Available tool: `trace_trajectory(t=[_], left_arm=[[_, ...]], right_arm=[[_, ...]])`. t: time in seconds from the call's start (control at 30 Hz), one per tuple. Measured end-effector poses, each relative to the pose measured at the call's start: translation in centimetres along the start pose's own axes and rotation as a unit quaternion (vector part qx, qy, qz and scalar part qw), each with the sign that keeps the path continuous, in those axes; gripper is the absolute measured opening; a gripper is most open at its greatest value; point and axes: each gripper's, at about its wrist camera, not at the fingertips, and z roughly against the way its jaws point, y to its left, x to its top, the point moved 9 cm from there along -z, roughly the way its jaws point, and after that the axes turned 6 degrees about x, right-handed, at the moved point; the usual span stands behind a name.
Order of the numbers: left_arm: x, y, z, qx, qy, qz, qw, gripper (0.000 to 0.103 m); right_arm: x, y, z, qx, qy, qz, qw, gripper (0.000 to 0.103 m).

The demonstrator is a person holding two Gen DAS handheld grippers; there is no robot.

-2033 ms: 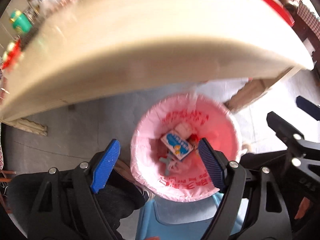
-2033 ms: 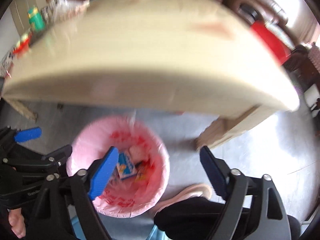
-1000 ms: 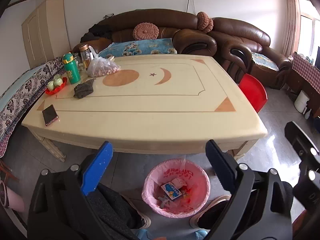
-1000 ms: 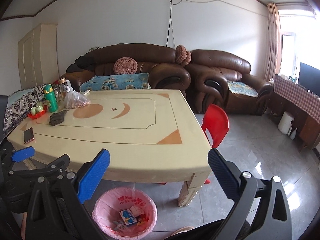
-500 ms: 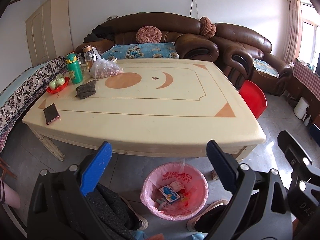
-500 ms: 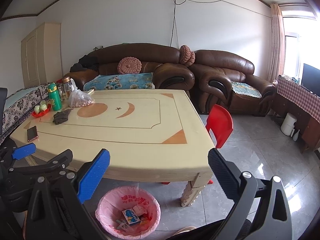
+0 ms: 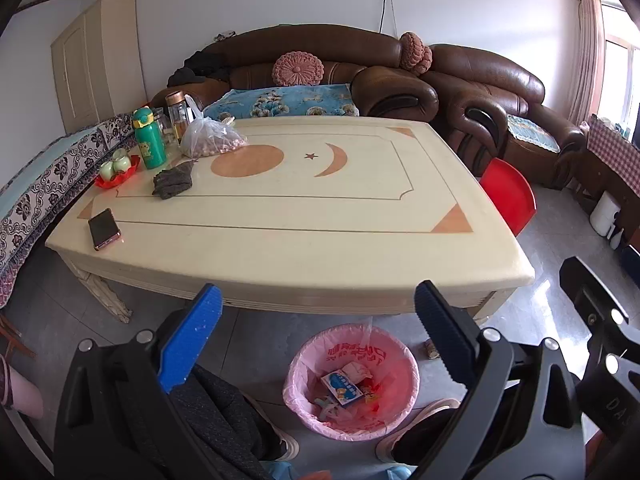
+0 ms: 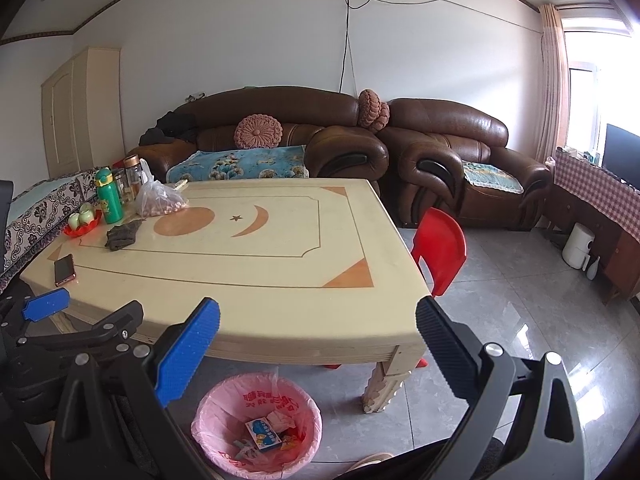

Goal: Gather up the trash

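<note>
1. While raised above the floor, looked over a big cream wooden table with a moon-and-star inlay (image 7: 280,216), backed by a brown leather sofa (image 7: 320,52). Judged the step in hand as a scan for leftover rubbish.
2. Noted a red plastic chair (image 7: 508,196) tucked at the table's far right side, well apart from both tools.
3. Found the round bin lined with a pink plastic bag (image 7: 296,372) on the grey floor, under the table's near edge and just ahead of the person's shoes. Seemed well placed for short drops, so best left where it stood.
4. Held the left gripper (image 7: 316,292) with its jaws spread wide and nothing between them; kept the right gripper (image 8: 318,304) likewise gaping and empty.
5. Picked out, at the table's far left, a clear plastic bag of reddish nuts (image 7: 208,138), a green drinking bottle (image 7: 150,140) and a red dish of pale green fruit (image 7: 118,168). Took these for belongings, not rubbish.
6. Spotted a crumpled dark cloth (image 7: 174,180) just in front of the bottle: could not tell whether trash. Called for a closer look before any pinch, then a grip across a raised fold.
7. Marked a dark flat phone (image 7: 104,228) near the left edge, to be avoided.
8. Saw the collected trash already in the bin: a small blue-and-white carton (image 7: 344,386) among wrappers.
</note>
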Motion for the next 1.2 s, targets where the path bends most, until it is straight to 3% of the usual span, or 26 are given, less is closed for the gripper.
trace_trajectory(t=[1.2], left_arm=[[-0.25,-0.20,-0.20,0.010,0.001,-0.008,0.9999,0.095]], right_arm=[[-0.51,0.19,-0.51,-0.005,0.001,-0.002,1.000,0.096]])
